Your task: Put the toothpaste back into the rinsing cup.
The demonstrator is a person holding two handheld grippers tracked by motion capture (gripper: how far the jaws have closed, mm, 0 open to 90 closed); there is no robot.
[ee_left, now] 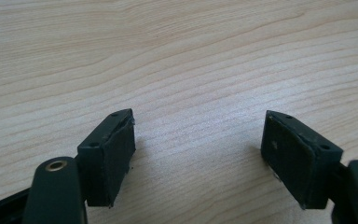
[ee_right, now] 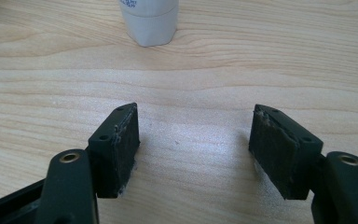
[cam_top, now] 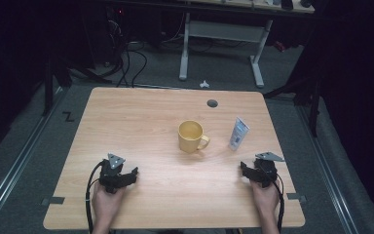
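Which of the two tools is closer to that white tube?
Right. The right tool sits just below the tube, near the table's right edge. The left tool lies far across the table, beyond the mug.

In the high view the table is lit evenly from above, while the floor and room around it sink into near black, darkest at the far corners. The picture is soft and a little grainy. A pale sheen lies on the wood near the mug, which throws a short shadow. Both gripper views are bright and clear on the wood grain; small soft shadows sit under the jaws, whose nearest parts blur.
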